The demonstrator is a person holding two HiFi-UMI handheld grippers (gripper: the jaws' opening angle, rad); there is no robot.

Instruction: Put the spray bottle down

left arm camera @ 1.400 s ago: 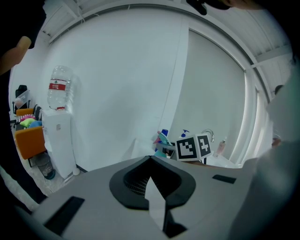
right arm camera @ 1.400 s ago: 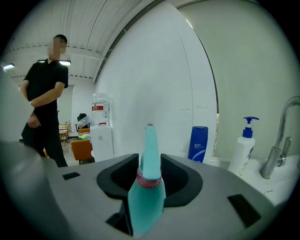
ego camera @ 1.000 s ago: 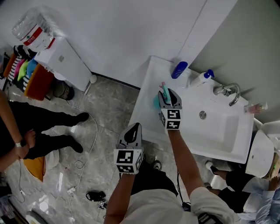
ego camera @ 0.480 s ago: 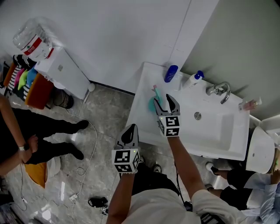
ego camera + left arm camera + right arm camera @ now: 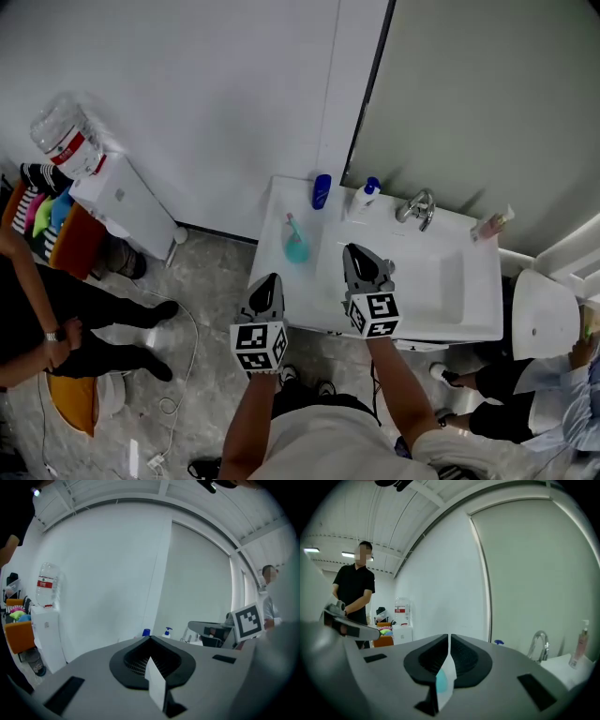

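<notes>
While the left gripper (image 5: 269, 284) hangs before the washbasin (image 5: 323, 281) with its jaws together on nothing, apparently just kept clear, the teal spray bottle (image 5: 296, 247) stands upright on the basin's left ledge, free of both tools and set where it cannot tip into the bowl. To its right, the right gripper (image 5: 360, 255) has just been closing its jaws, which now nearly meet with nothing between them. The put-down looks done.
</notes>
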